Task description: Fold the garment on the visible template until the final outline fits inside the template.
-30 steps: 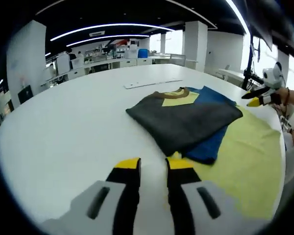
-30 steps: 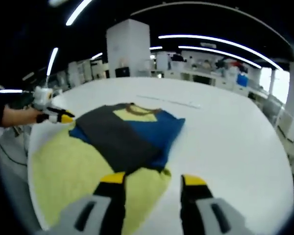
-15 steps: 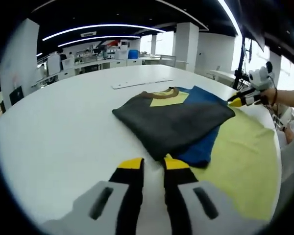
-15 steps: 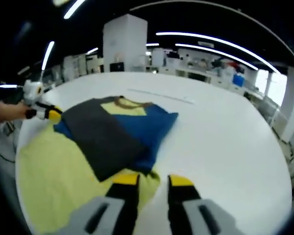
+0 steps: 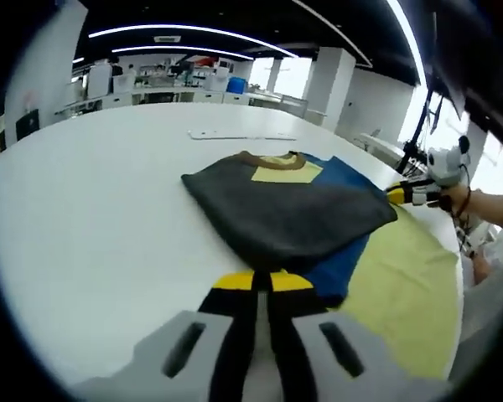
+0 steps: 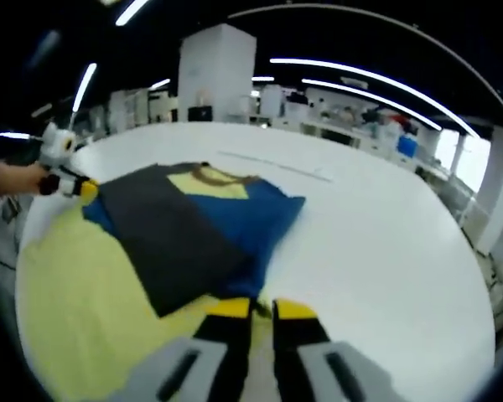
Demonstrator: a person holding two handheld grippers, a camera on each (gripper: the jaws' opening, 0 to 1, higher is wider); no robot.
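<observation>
A folded garment (image 5: 293,213) lies on the white table (image 5: 92,209). Its dark grey panel covers a blue one, and a yellow patch shows at the brown collar. Under it spreads the yellow-green template (image 5: 402,276), bare on one side. My left gripper (image 5: 262,281) is shut at the garment's near edge, its tips on the cloth. In the right gripper view the garment (image 6: 184,230) rests on the template (image 6: 75,285), and my right gripper (image 6: 262,308) is closed on the blue hem with a thin gap. Each gripper shows in the other's view: the right gripper (image 5: 407,193), the left gripper (image 6: 77,188).
A thin white strip (image 5: 235,134) lies on the table beyond the collar, and it appears as the strip (image 6: 277,166) in the right gripper view. A person's hand (image 5: 478,201) holds the right gripper at the table's edge. Desks and pillars stand far behind.
Both grippers have moved in to the garment's edges and their jaws have closed from open to together. The garment has not moved.
</observation>
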